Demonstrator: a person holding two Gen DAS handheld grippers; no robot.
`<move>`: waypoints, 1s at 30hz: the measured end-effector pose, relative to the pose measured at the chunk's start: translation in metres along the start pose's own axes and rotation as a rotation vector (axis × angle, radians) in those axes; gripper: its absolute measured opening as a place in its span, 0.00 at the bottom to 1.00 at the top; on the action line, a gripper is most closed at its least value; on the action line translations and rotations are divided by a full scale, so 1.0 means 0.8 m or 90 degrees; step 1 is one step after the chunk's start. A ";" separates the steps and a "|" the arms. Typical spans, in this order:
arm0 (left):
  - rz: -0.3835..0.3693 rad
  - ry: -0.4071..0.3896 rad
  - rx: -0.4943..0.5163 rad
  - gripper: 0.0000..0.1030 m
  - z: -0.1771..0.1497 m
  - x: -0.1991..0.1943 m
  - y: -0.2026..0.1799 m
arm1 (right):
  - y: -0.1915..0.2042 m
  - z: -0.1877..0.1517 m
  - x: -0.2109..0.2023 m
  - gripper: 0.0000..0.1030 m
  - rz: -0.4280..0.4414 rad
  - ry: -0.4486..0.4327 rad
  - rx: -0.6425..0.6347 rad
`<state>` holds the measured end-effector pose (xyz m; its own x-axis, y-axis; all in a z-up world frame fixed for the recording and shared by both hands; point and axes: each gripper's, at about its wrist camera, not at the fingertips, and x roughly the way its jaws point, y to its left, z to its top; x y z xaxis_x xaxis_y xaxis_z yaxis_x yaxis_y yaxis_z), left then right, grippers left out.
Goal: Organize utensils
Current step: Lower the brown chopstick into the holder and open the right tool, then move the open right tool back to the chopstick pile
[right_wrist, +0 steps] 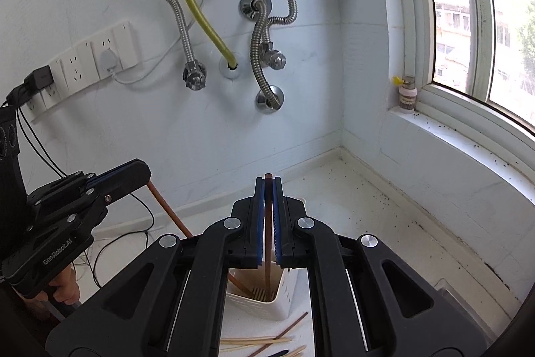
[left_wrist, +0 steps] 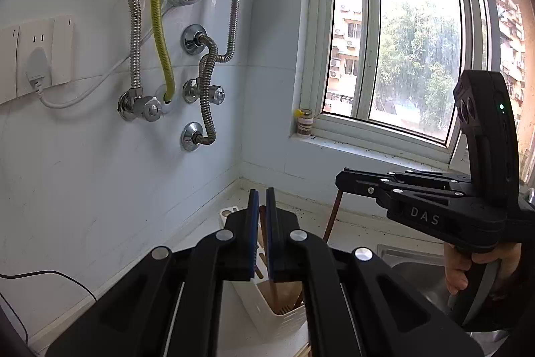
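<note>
Chopsticks: each gripper was clamped on one brown stick. The right gripper [right_wrist: 267,186] held its chopstick [right_wrist: 268,243] upright, tip down inside the white holder [right_wrist: 267,300] below it; the left gripper [right_wrist: 140,171] pinched another chopstick [right_wrist: 167,209] slanting into the same holder.

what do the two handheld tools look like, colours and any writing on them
Both tools are matte black plastic linkages with round silver pivot bolts and blue pads lining the fingers. The left tool carries white "GenRobot.AI" lettering on its side in the right wrist view. The right tool shows "DAS" in pale letters, and a curved black module with a small green light rises from its body. A bare hand grips its handle; no sleeve shows.
</note>
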<state>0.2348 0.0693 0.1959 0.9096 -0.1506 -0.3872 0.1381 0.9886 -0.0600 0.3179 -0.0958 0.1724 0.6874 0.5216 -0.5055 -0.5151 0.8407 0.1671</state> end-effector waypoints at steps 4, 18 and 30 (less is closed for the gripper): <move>-0.015 0.005 -0.013 0.04 -0.009 -0.003 0.005 | 0.004 -0.008 0.014 0.04 -0.006 0.020 -0.004; 0.011 0.020 0.006 0.30 -0.040 -0.006 0.024 | 0.009 -0.016 0.033 0.18 -0.017 0.064 -0.014; 0.021 -0.019 -0.009 0.36 -0.059 -0.054 0.050 | -0.012 -0.008 -0.019 0.27 -0.042 0.010 0.030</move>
<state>0.1826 0.1152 0.1667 0.9250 -0.1183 -0.3610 0.1031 0.9928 -0.0612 0.3089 -0.1124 0.1728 0.7105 0.4632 -0.5298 -0.4442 0.8791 0.1729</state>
